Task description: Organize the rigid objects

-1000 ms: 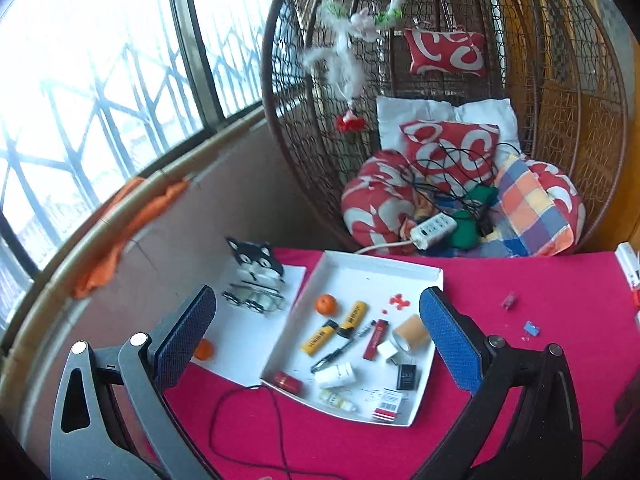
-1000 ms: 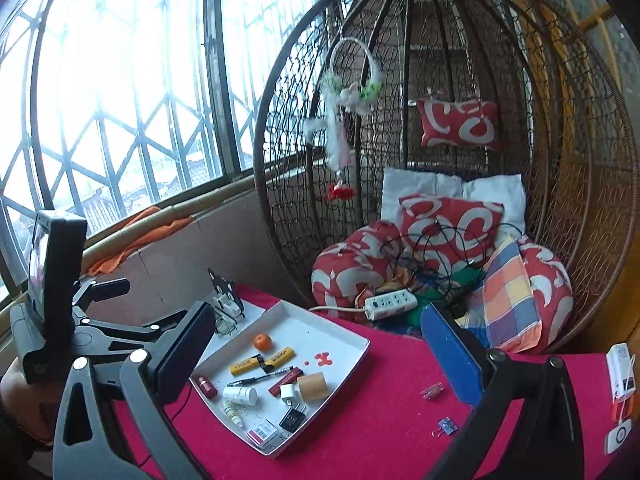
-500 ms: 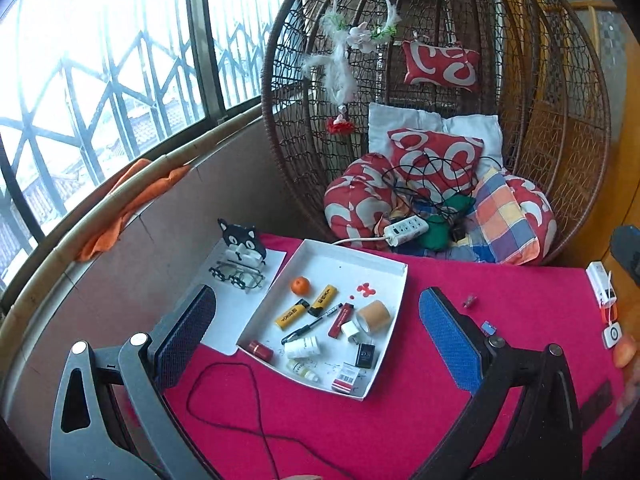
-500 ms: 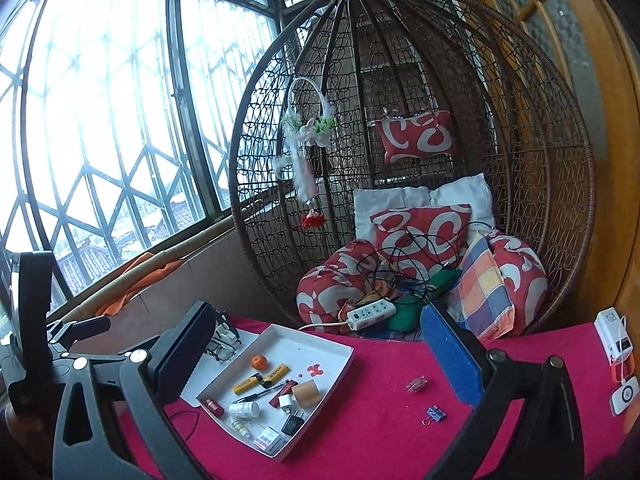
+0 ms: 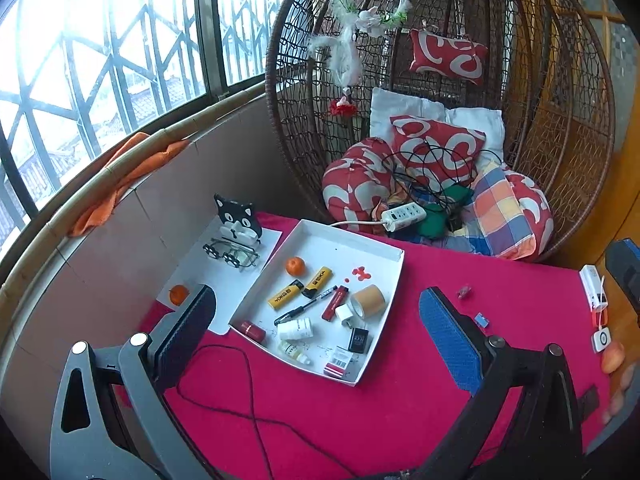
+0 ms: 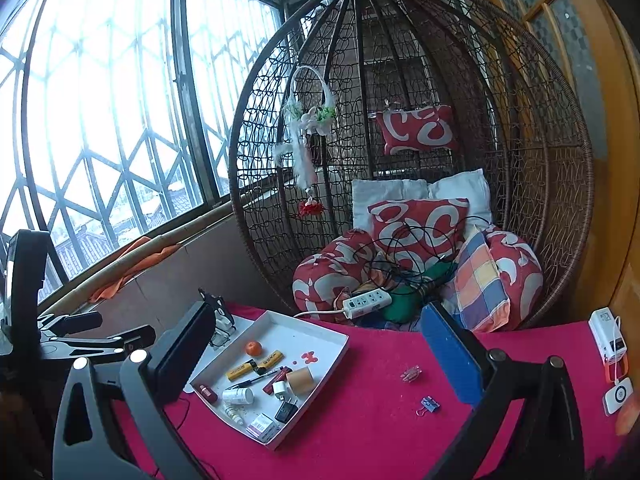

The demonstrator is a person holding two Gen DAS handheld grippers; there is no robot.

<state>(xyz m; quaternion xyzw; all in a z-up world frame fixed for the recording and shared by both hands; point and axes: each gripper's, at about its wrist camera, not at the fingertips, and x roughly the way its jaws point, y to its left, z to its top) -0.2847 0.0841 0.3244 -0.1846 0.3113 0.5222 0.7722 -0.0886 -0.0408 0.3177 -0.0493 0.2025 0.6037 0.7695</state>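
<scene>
While hovering high over the red cloth (image 5: 400, 420), best to settle on one target before dropping in. Spread wide and carrying nothing on the left gripper (image 5: 314, 298); spread just as wide and just as empty on the right gripper (image 6: 316, 312).

Probably a matter of gathering strays: plenty of small things already in the white tray (image 5: 348, 236), among them an orange (image 5: 295, 266), a pen (image 5: 306, 309) and a roll of tape (image 5: 368, 300), but a pink clip (image 6: 411, 373) and a blue clip (image 6: 429, 404) lying loose on the cloth, well apart from the tray and nearer the right gripper.

Take the clips with the right side. Come straight down, line the fingers across the narrow width of the clip, close gently, lift clear of the cloth, then release low over a bare patch of tray. Keep the left side away from the black cord (image 5: 248, 380).

Compared with a second ago: pulled back and up on both sides, leaving the tray smaller and farther off in the left view and showing more of the wicker chair (image 6: 400, 120) in the right view. Same wide gap between the fingers; nothing shifted in the tray.
</scene>
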